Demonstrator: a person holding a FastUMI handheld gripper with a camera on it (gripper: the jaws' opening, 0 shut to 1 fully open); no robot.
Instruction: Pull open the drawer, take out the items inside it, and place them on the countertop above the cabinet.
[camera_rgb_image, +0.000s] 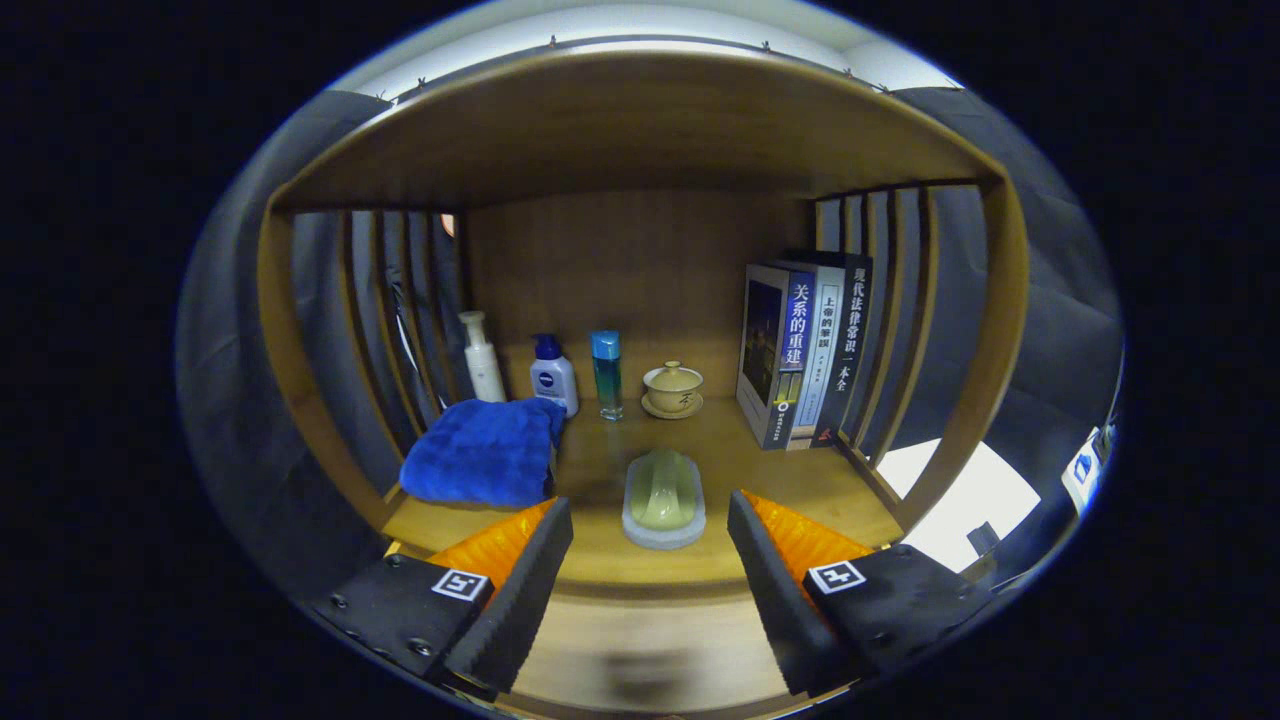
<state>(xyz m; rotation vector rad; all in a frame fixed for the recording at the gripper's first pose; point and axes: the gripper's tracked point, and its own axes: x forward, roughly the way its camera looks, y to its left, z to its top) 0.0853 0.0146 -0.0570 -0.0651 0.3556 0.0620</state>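
Soap dish (663, 497) sits on the countertop (740, 455) just ahead of the gripper (650, 545), likely set there as a drawer item; behind it stand a lidded teacup (672, 389), three bottles (553, 374) and upright books (800, 350), with a folded blue towel (485, 452) to its left. The gripper's fingers are spread wide, holding and touching nothing. The drawer itself lies somewhere I cannot make out.
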